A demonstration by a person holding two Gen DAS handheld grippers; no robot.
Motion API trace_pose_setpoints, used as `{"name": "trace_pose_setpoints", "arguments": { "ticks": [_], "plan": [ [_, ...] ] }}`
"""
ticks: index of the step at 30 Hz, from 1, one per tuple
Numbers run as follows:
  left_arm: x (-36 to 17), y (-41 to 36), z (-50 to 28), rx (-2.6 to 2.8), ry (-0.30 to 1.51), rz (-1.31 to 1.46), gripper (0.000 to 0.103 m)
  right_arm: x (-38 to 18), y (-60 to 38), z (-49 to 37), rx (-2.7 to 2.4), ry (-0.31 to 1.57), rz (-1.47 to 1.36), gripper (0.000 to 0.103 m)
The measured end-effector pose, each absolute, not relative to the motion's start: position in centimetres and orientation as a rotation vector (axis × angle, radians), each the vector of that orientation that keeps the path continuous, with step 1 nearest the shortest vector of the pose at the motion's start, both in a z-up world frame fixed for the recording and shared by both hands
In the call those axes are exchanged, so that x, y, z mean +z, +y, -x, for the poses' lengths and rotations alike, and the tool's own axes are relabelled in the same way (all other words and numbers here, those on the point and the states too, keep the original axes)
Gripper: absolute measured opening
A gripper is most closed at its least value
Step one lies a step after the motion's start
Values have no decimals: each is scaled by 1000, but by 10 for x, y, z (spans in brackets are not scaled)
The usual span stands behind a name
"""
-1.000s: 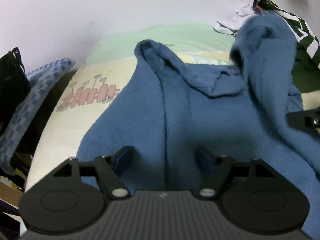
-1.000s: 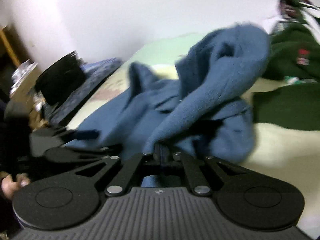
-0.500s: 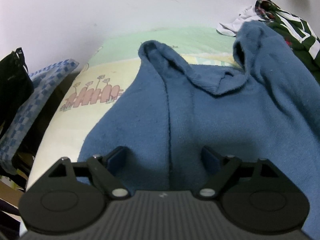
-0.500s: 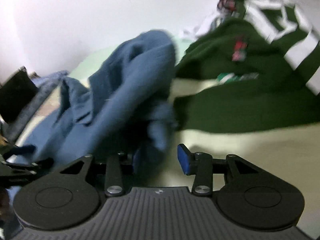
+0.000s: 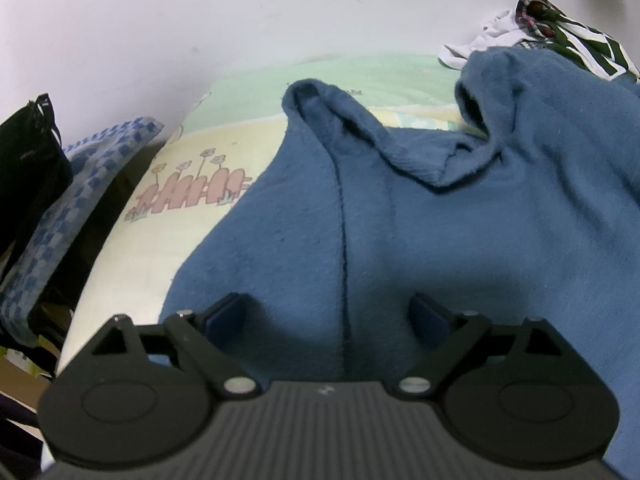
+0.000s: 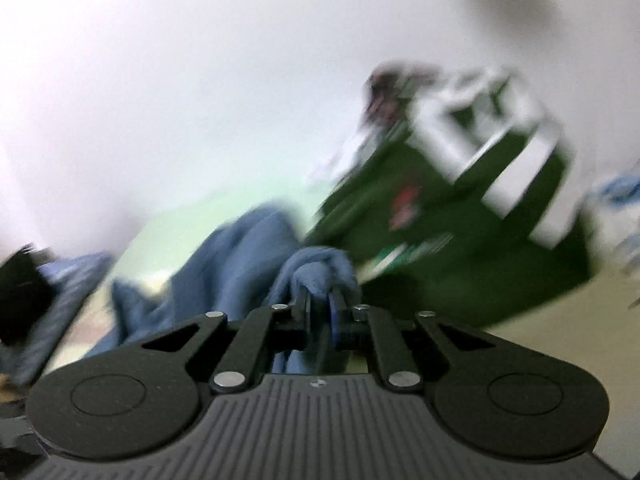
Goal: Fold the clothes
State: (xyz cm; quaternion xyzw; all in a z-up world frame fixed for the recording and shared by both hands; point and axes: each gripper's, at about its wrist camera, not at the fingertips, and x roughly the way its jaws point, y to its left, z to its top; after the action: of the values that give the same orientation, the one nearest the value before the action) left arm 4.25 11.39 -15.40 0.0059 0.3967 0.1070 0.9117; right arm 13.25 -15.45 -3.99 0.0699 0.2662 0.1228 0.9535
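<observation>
left gripper (image 5: 328,312) jaws wide, opening, over blue sweater (image 5: 440,240); right gripper (image 6: 320,308) closing, clamped on sweater fold near green garment (image 6: 460,240).

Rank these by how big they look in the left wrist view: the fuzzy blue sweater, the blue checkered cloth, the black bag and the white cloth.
1. Fuzzy blue sweater, by far.
2. Blue checkered cloth and black bag: alike, both cut off at the edge, so unranked.
3. White cloth, though farthest away.

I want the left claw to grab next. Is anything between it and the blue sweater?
Nothing visible. The left claw hangs right over the blue sweater, its jaws opening with only sweater fabric below. The green striped garment lies beyond, at the far right.
</observation>
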Motion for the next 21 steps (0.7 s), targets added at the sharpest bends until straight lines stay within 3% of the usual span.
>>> {"name": "trace_pose_setpoints", "arguments": {
  "ticks": [2, 4, 6, 8, 13, 21],
  "plan": [
    [-154, 114, -43, 221, 818, -12, 94, -31, -160, -129, 71, 447, 9, 11],
    [-154, 114, -44, 222, 819, -12, 95, -34, -159, -127, -108, 368, 206, 20],
    [-154, 113, -44, 223, 820, -16, 95, -43, -156, -123, -252, 315, 385, 53],
    [-154, 113, -44, 222, 820, -21, 96, -49, -159, -116, -220, 342, 410, 67],
    [-153, 113, -45, 215, 826, -46, 96, -63, -178, -108, 119, 624, 121, 64],
    [-144, 89, -29, 189, 801, -162, 95, -105, -220, -146, 5, 809, -249, 63]
  ]
}}
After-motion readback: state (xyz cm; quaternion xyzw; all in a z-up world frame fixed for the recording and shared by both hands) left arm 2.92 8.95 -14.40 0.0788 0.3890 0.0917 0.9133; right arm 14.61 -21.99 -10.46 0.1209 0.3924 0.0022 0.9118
